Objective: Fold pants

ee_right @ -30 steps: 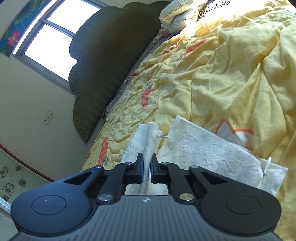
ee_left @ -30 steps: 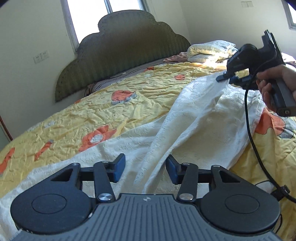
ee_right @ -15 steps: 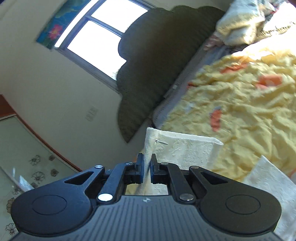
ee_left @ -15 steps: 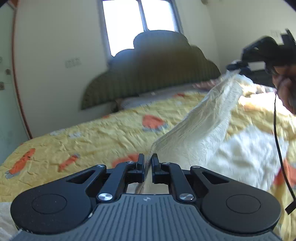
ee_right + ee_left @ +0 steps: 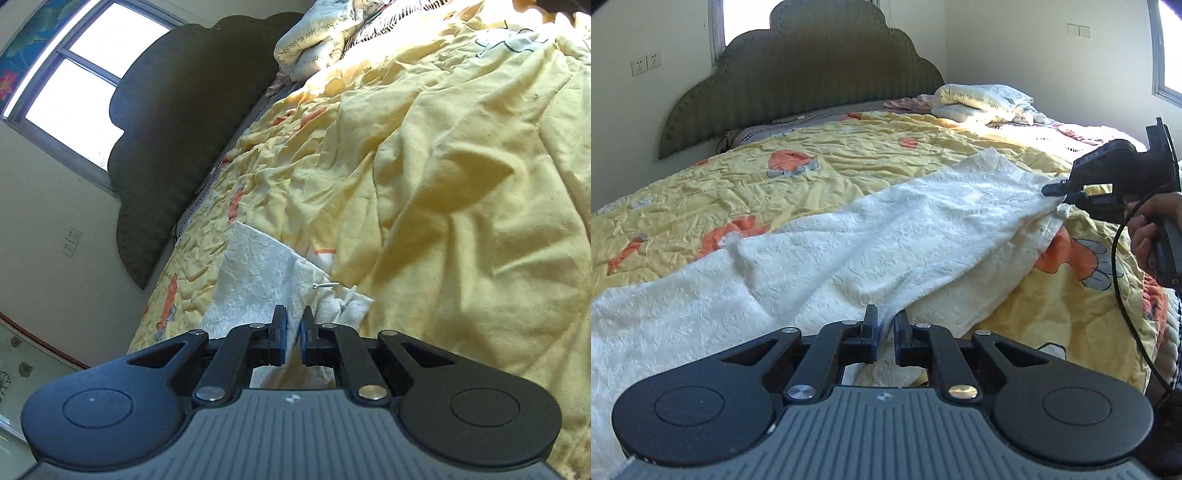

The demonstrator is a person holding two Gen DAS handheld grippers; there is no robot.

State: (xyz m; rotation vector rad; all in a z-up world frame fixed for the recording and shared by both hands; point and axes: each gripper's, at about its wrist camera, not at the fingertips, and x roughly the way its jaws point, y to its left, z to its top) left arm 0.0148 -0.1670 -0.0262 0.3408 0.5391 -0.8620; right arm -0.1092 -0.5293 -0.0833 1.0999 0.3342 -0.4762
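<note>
White textured pants lie stretched across the yellow bedspread, running from the near left to the far right. My left gripper is shut on the near edge of the pants. My right gripper shows at the right of the left wrist view, shut on the far end of the cloth. In the right wrist view the right gripper pinches the white pants, and a small metal hook shows on the waistband.
The bed has a yellow bedspread with orange prints, a dark green headboard against the wall, and folded pillows at the far right. A black cable hangs from the right gripper. Windows sit behind the headboard.
My left gripper closed on the pants edge. Both grippers raised the cloth, then brought it back down, so the pants now lie spread low over the bed.
</note>
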